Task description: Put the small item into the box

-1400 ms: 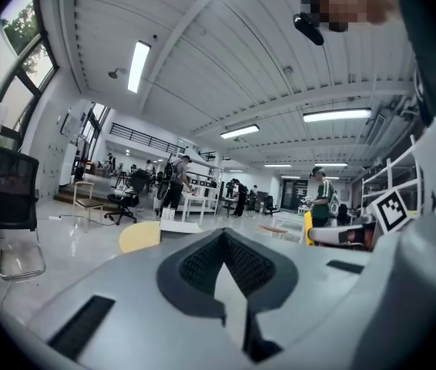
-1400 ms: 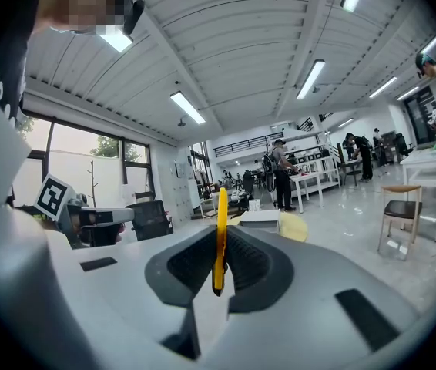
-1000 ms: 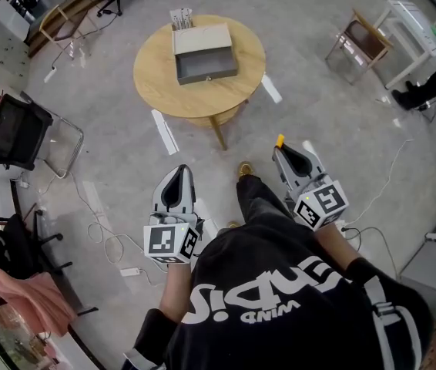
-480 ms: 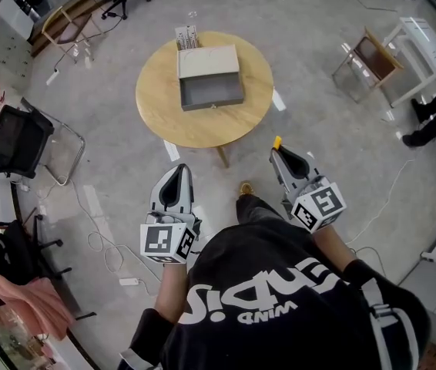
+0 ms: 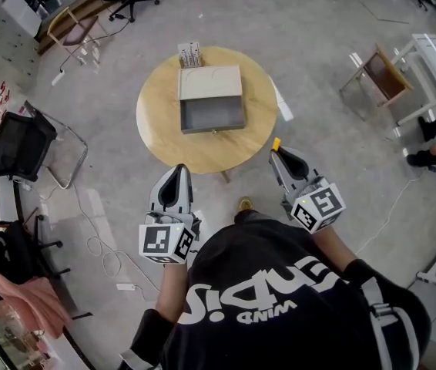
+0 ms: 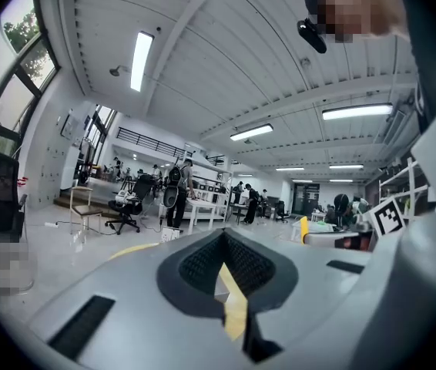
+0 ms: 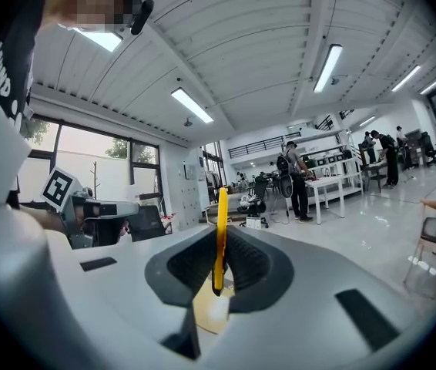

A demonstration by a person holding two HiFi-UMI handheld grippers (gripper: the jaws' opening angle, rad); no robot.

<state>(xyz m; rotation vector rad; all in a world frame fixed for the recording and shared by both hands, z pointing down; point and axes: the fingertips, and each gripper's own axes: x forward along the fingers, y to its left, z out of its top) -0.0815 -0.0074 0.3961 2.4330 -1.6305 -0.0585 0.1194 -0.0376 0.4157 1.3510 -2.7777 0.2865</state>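
An open grey box (image 5: 212, 116) with a beige lid part behind it sits on a round wooden table (image 5: 164, 122) ahead of me in the head view. My right gripper (image 5: 279, 154) is shut on a small thin yellow item (image 5: 276, 142), which stands edge-on between the jaws in the right gripper view (image 7: 220, 230). It hangs just off the table's near right edge. My left gripper (image 5: 179, 169) is shut with nothing in it, short of the table's near edge. In the left gripper view, the left gripper (image 6: 223, 245) points across the hall.
A small white striped holder (image 5: 189, 54) stands behind the box. A black chair (image 5: 14, 145) is at the left, a wooden chair (image 5: 384, 75) and white frame (image 5: 434, 56) at the right. Cables (image 5: 102, 245) lie on the floor. A person's feet (image 5: 434, 126) show far right.
The table and box have come closer, sliding lower in the head view. Both grippers keep their pose, the right one still holding the yellow item.
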